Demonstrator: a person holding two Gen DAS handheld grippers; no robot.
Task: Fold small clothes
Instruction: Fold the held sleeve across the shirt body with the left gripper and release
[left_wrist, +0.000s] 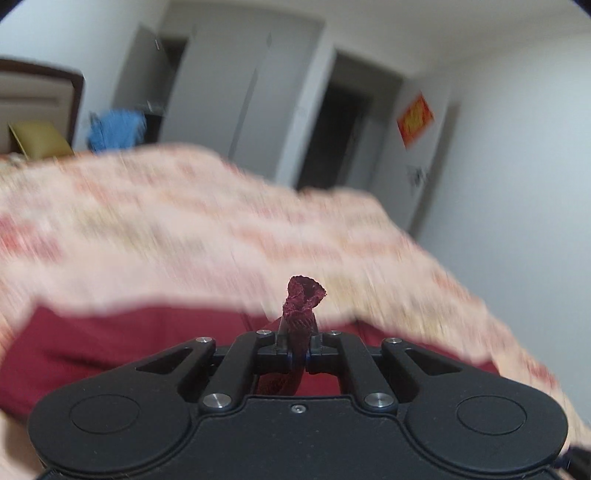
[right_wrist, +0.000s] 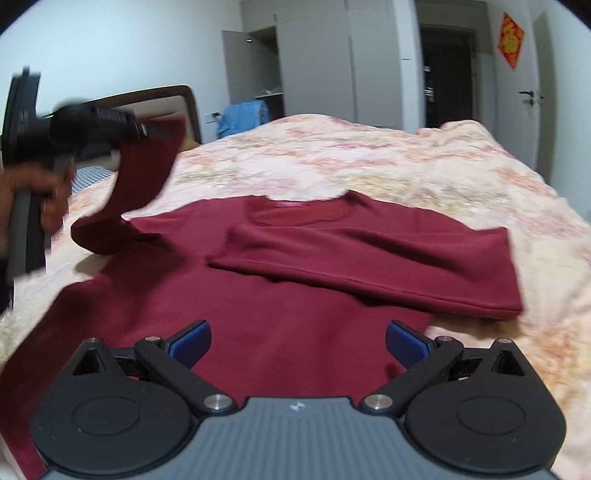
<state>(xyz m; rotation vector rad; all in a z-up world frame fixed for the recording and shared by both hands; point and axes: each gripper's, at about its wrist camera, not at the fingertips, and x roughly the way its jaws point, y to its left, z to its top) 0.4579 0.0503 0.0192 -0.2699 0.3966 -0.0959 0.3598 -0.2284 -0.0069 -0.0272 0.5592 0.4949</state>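
Observation:
A dark red long-sleeved top lies flat on the bed. Its right sleeve is folded across the chest. My left gripper is shut on the cuff of the left sleeve, which sticks out past the fingertips. In the right wrist view the left gripper holds that sleeve lifted above the bed at the left. My right gripper is open and empty, just above the top's lower part, with blue pads.
A flowered pink quilt covers the bed. A headboard stands at the back left, a blue garment behind it. Grey wardrobes and a dark doorway are beyond the bed.

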